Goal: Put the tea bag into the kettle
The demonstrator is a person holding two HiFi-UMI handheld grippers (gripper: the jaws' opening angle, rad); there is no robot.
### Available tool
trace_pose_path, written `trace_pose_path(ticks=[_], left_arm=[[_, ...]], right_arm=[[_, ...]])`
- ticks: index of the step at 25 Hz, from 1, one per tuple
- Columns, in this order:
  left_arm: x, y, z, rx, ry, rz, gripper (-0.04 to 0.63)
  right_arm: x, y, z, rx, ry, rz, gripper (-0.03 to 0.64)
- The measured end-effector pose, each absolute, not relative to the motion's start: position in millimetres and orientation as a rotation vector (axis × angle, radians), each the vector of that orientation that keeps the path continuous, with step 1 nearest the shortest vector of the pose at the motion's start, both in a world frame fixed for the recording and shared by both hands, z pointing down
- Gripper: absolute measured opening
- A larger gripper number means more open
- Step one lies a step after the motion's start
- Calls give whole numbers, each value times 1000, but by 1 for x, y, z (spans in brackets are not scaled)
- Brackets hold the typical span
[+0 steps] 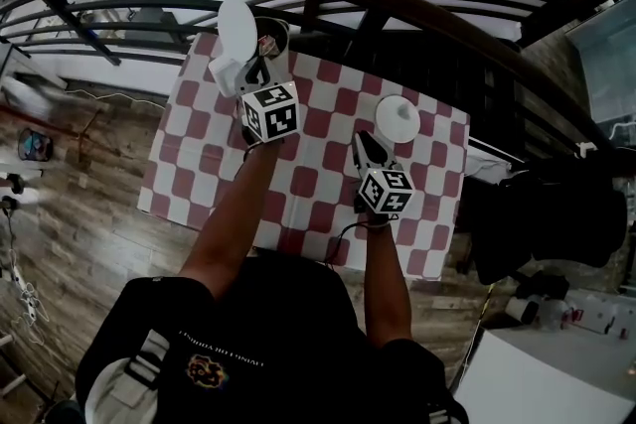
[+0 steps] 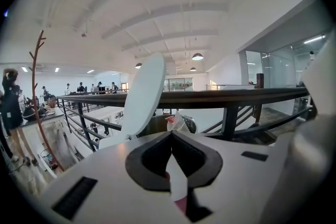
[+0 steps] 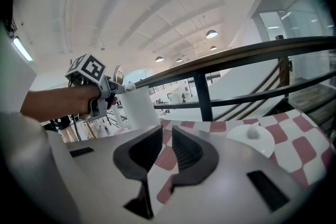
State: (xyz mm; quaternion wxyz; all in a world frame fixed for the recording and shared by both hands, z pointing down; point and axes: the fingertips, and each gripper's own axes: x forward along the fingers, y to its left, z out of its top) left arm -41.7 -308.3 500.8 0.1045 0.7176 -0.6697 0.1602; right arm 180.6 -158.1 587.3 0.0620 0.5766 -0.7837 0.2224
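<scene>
Between the fingers of my left gripper, clamped tight, sits the tea bag: a white strip with a red edge, its tip poking out past them. Just ahead, the kettle stands with its lid flipped up, mouth open right beyond my fingertips. So the pick-up is done, I'd say, and the drop is not. The bag needs letting go over that opening. Off to the right, my right gripper hangs with jaws apart, nothing in them, over the checked cloth, a white plate ahead of it. Inside the kettle? Can't see. Whether the bag's tip touches the rim, can't tell either.
</scene>
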Motion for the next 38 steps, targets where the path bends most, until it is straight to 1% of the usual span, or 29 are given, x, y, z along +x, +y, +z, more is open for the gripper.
trace_pose_path(ticks=[1, 3, 7, 20, 23, 38], left_arm=[[-40, -308, 501, 2128, -1961, 469, 5], [-38, -308, 501, 2149, -1942, 456, 63], [-37, -306, 501, 2170, -1929, 456, 74], [-51, -300, 499, 2194, -1927, 477, 71], [-54, -296, 498, 2205, -1940, 488, 5], [-101, -281, 487, 2171, -1990, 456, 3]], right_arm=[[180, -158, 587, 1743, -2369, 672, 66], [179, -158, 588, 1742, -2369, 673, 66], [179, -159, 588, 1738, -2368, 673, 66], [159, -168, 575, 1696, -2404, 628, 66], [152, -173, 565, 1687, -2429, 598, 66], [81, -216, 516, 1512, -2601, 452, 66]])
